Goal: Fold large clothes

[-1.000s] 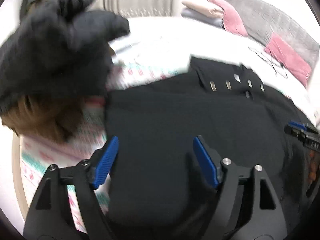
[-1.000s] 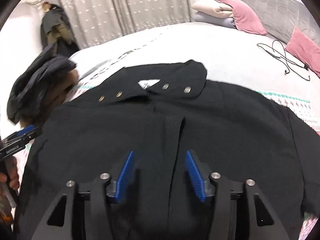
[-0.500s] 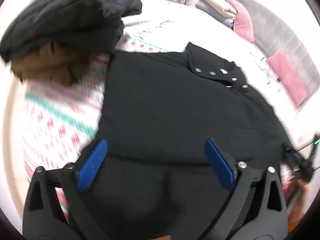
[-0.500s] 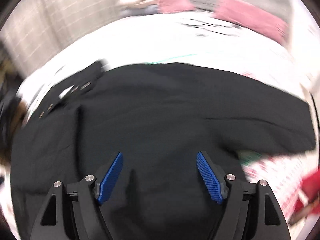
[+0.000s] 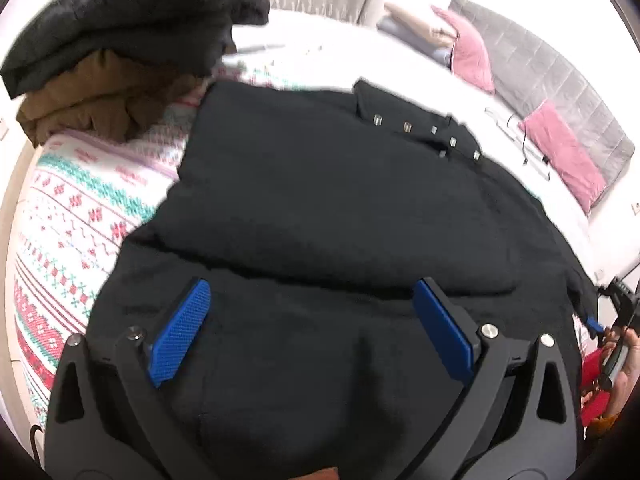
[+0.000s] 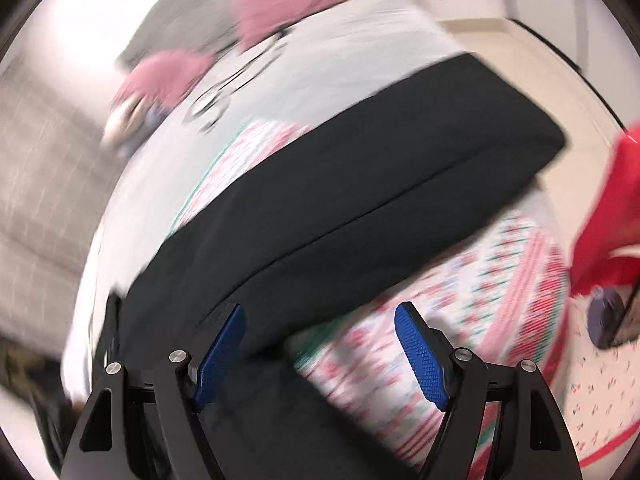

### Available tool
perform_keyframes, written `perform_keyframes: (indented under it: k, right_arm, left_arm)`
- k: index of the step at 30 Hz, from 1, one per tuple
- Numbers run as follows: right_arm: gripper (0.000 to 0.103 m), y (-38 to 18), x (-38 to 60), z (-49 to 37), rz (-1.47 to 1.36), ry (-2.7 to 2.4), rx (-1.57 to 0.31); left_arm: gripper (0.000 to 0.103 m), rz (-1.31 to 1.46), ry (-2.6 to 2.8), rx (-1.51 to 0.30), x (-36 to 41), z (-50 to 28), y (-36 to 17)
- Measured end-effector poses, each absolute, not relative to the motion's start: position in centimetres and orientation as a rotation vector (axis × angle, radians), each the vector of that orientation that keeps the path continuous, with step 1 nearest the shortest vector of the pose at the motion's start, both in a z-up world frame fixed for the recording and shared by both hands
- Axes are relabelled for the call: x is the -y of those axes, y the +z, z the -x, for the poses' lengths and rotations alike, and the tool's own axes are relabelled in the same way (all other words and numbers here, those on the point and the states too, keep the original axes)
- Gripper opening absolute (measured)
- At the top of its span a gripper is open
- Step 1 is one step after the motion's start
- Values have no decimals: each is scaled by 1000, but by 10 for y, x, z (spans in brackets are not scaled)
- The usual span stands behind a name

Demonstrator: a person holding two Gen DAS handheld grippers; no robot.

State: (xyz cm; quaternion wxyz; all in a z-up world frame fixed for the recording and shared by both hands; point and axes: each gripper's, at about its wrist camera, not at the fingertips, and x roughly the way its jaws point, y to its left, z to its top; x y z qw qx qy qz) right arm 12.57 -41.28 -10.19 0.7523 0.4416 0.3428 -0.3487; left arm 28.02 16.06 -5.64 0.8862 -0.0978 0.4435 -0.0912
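A large black garment with metal snaps at its collar (image 5: 340,216) lies spread flat on a patterned blanket (image 5: 76,216) on the bed. My left gripper (image 5: 312,312) is open and empty, hovering over the garment's lower left part, its blue pads (image 5: 180,332) wide apart. My right gripper (image 6: 320,344) is open and empty beside the garment's right sleeve (image 6: 360,184), which stretches out over the blanket (image 6: 460,312). The right wrist view is blurred by motion. The right gripper also shows at the far right edge of the left wrist view (image 5: 596,324).
A pile of dark grey and brown clothes (image 5: 120,48) sits at the far left of the bed. Pink and grey pillows (image 5: 560,148) and a black cable (image 5: 520,140) lie at the back right. A red cloth (image 6: 608,216) hangs at the right.
The right gripper has swung right from the garment's middle to its right sleeve and opened wider. The left gripper has pulled back toward the lower left and opened wider.
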Motion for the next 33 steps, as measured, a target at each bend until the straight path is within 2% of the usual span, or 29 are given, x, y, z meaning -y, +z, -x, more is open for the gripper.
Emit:
perform_keyframes:
  k: [6, 8, 9, 10, 11, 12, 13, 16, 25, 29, 33]
  right_arm:
    - [78, -142, 464, -112, -1140, -789, -629]
    - [75, -141, 469, -113, -1121, -776, -592]
    - [67, -141, 470, -117, -1106, -771, -582]
    - [53, -141, 471, -118, -1089, -767, -568]
    - [44, -141, 471, -118, -1077, -772, -562]
    - [28, -140, 471, -119, -1055, -782, -562]
    - [18, -137, 470, -120, -1030, -791, -561]
    - [10, -106, 458, -121, -901, -763, -497]
    - [7, -22, 374, -163, -579, -455, -394]
    - [7, -14, 309, -201, -429, -225, -458]
    - [7, -32, 244, -234, -313, -25, -594]
  left_arm:
    - [101, 141, -215, -892, -152, -274, -56]
    - [101, 137, -228, -901, -148, -272, -60]
    - [101, 132, -234, -909, -146, -272, -63]
    - [101, 126, -238, -914, -144, -272, -65]
    - [101, 119, -244, -920, -142, -272, -67]
    - [101, 114, -248, -922, -140, -271, -68]
    - [101, 106, -251, -924, -138, -271, -69]
    - [101, 90, -262, -921, -135, -269, -68]
    - [101, 107, -279, -919, -136, -267, -64]
    - [101, 87, -281, -909, -132, -264, -60]
    - [101, 35, -283, -899, -124, -260, -56]
